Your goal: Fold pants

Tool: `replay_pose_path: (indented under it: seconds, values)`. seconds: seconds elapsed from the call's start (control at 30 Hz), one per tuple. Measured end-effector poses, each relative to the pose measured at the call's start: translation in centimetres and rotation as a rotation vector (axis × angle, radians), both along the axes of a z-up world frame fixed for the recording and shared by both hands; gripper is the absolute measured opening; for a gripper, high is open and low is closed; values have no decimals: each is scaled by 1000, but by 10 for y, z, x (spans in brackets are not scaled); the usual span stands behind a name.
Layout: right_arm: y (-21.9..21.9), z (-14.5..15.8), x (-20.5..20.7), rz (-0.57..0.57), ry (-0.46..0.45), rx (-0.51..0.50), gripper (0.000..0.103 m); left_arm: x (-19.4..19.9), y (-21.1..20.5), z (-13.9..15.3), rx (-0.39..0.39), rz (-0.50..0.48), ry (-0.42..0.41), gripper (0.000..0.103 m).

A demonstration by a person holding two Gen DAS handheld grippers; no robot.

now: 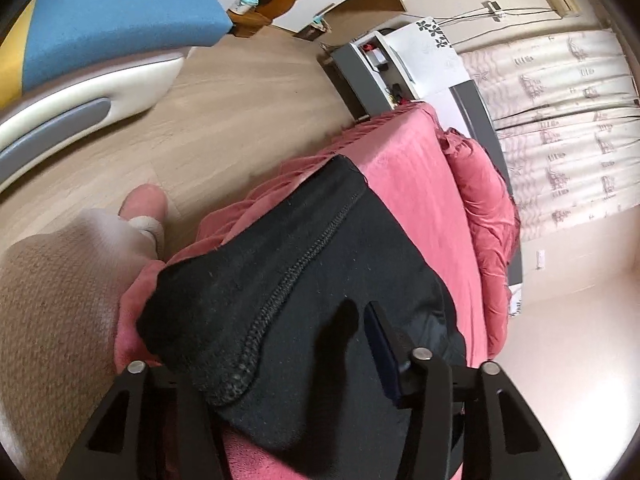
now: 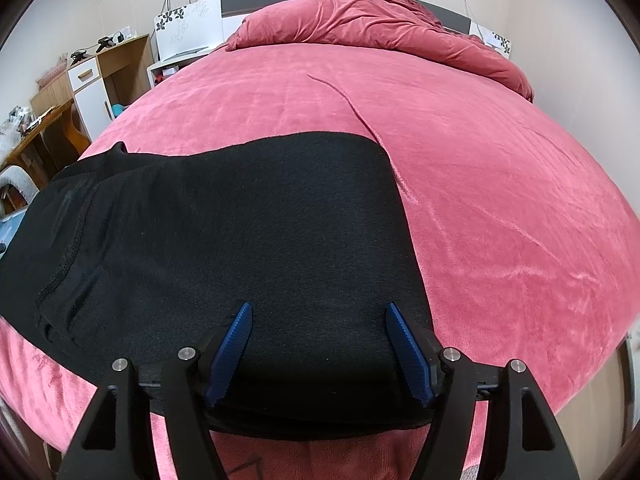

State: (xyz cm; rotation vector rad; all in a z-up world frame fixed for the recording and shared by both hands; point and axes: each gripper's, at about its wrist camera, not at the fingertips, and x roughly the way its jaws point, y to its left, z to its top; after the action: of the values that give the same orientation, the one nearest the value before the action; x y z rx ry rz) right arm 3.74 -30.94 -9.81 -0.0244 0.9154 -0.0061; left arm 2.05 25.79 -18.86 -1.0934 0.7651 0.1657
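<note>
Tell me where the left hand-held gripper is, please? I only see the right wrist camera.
Observer: The left hand-held gripper is over the pants, beside their thick stitched seam.
Operator: Is someone's foot down there?
Observer: Yes, a foot in a pink slipper is on the wood floor next to the bed.
Operator: What's past the foot?
Observer: A blue and yellow padded thing with a white and grey base.
</note>
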Motion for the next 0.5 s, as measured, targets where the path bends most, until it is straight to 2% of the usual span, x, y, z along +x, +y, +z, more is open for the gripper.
replay_pose_path:
  seconds: [0.07, 0.13, 0.3, 0.5]
  values:
    - [1, 0, 0, 0, 0, -4, 71, 1, -3, 5, 45, -19, 10, 22]
    - [1, 0, 0, -1, 1, -8, 71, 1, -5, 10, 50, -37, 1, 16]
    - [3, -2, 2, 1, 8, -21, 75, 3, -11, 38, 72, -56, -50, 13]
    - [4, -2, 3, 6, 13, -33, 77, 7, -38, 95, 197, -154, -150, 13]
